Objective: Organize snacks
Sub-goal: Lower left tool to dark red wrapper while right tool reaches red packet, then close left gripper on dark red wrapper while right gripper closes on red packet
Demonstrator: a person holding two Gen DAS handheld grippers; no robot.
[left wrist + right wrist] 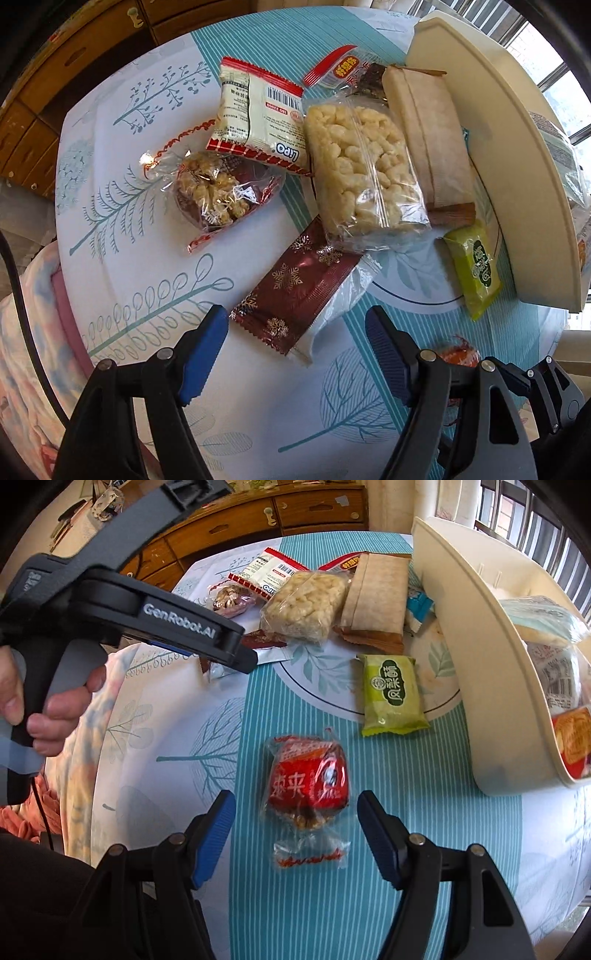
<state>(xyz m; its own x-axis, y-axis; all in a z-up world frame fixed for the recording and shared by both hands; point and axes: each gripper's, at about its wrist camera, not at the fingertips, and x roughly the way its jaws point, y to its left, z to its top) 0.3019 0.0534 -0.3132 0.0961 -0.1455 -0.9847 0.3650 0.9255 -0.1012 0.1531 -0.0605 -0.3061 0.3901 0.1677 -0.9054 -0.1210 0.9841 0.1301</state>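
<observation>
Both released: left gripper (295,347) spread around dark red snowflake packet (299,299), right gripper (295,827) straddling red-wrapped snack (308,786) near cream bin (480,657).

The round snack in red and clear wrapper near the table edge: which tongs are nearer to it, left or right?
Right. The right tongs are open around the round red-wrapped snack, fingers on both sides. The left tongs are open over the dark red snowflake packet, farther away.
</observation>
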